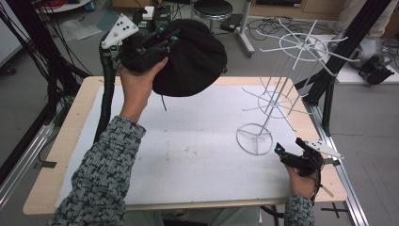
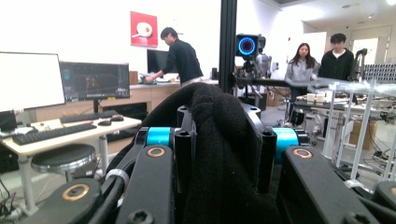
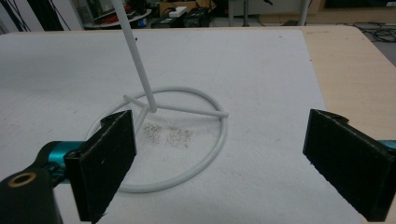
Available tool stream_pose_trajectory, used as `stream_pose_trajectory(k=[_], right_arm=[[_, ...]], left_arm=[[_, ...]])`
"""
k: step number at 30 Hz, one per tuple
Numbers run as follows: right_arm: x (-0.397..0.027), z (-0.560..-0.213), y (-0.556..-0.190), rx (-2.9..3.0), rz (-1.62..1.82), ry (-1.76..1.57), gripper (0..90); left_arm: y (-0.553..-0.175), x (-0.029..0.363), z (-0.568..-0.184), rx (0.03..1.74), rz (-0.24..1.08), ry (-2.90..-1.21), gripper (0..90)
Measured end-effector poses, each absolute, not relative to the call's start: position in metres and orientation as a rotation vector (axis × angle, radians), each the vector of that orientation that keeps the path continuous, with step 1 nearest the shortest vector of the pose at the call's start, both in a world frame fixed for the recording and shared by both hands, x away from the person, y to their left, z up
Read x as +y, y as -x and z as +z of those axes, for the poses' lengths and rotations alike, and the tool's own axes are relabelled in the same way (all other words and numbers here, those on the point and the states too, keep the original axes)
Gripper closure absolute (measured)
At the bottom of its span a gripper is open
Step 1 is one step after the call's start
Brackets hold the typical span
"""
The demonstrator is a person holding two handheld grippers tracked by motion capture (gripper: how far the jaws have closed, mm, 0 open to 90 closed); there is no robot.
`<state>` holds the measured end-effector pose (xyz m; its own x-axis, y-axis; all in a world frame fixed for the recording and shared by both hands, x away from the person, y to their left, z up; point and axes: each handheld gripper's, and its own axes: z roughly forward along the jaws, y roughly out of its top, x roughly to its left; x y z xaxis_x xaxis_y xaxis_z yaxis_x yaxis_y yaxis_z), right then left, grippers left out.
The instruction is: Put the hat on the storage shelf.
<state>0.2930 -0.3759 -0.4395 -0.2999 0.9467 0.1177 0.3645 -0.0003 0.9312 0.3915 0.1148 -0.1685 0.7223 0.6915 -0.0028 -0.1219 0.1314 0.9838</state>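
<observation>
At the lower right of the high view, the right gripper (image 1: 288, 155) rests low on the white mat (image 1: 188, 155), its jaws spread wide with nothing between them, aimed at the ring base of the white wire rack (image 1: 254, 139); the right gripper view shows that ring (image 3: 205, 154) just ahead of the two open pads. Farther off, at the upper left of the high view, the left gripper (image 1: 162, 40) is held high above the table's far edge, clamped tight on a fold of the black hat (image 1: 195, 59), which hangs clear of the mat. The left gripper view shows the dark cloth (image 2: 219, 154) pinched between the jaws. The step in hand looks like carrying the hat to the rack. Next, the hat likely needs to travel right and settle onto one of the rack's upper prongs (image 1: 301, 44), perhaps with the right gripper steadying the base.
</observation>
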Motion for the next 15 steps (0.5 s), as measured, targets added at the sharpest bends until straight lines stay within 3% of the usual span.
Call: stream_pose_trajectory(k=[15], right_arm=[[-0.378,-0.440,-0.294,1.699,1.308,-1.367,8.6]], left_arm=[[-0.396,0.094,-0.115,0.497,0.630,-1.264,69.5]])
